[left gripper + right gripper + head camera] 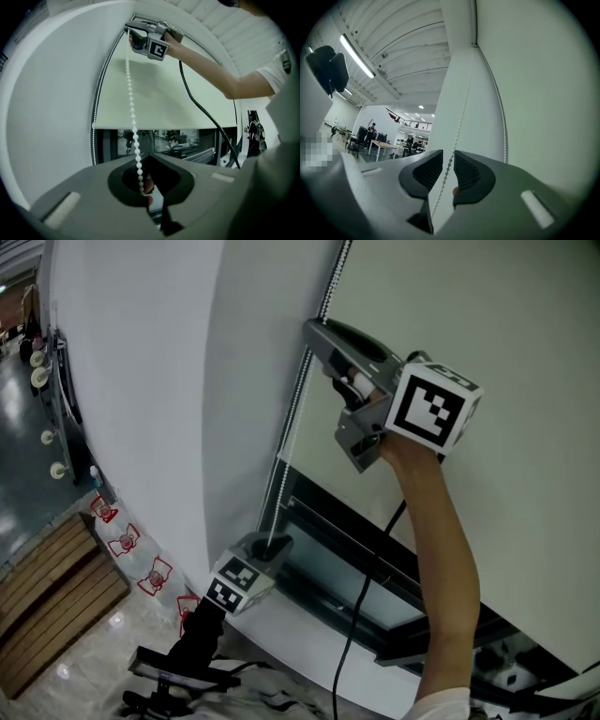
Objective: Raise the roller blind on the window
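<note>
Roller blind (525,324) hangs low, with just a strip of glass bare. Left gripper (277,542) fingers pinch the bead chain (132,117) near the bottom. Right gripper (448,155) fingers sit apart around it higher up. I'd clamp squarely on the beads, then pull straight down.

The right gripper (321,341) sits at one o'clock, high against the pale roller blind (487,306), its tip at the bead chain (298,399). At seven o'clock the left gripper (272,546) meets that chain's lower end, beside the dark window frame (328,549).
</note>
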A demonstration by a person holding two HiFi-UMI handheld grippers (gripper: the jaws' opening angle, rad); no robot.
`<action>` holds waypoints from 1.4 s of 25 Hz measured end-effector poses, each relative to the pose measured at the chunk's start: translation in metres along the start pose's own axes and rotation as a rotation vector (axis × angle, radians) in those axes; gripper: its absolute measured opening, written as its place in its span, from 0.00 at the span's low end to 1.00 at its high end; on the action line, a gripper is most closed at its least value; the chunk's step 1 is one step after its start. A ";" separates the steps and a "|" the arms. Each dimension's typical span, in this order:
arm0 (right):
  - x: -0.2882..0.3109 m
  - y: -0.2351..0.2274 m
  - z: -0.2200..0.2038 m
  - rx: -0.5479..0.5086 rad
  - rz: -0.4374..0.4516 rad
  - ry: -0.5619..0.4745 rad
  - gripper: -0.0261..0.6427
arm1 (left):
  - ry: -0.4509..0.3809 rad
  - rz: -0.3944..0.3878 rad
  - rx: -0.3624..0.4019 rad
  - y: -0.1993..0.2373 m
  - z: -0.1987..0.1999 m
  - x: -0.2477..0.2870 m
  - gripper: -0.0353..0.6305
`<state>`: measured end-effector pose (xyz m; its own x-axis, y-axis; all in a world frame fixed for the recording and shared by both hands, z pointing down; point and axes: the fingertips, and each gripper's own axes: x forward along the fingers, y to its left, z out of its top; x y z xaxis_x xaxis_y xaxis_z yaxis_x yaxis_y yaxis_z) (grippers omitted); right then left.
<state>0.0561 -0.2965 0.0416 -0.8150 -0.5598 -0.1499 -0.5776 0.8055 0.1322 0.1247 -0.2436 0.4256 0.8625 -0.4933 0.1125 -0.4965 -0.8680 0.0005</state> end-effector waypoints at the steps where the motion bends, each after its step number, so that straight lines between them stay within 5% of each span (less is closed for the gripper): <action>1: 0.001 -0.001 0.004 -0.001 -0.006 -0.005 0.15 | 0.001 0.001 0.000 0.000 -0.001 0.000 0.05; 12: 0.020 -0.023 0.071 0.000 -0.001 -0.054 0.14 | 0.006 0.005 -0.006 0.005 0.017 -0.003 0.05; 18: 0.017 -0.034 0.071 -0.002 -0.073 -0.055 0.14 | 0.011 0.005 0.004 0.001 -0.004 0.000 0.05; 21: 0.019 -0.031 0.073 -0.001 -0.046 -0.063 0.07 | 0.011 0.006 0.004 0.001 -0.006 0.000 0.05; 35: 0.011 -0.020 0.081 0.060 0.026 -0.142 0.06 | 0.017 0.004 0.000 0.007 -0.002 -0.005 0.05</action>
<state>0.0628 -0.3026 -0.0421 -0.8122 -0.5093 -0.2845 -0.5494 0.8317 0.0797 0.1166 -0.2472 0.4273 0.8589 -0.4954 0.1299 -0.4996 -0.8663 -0.0004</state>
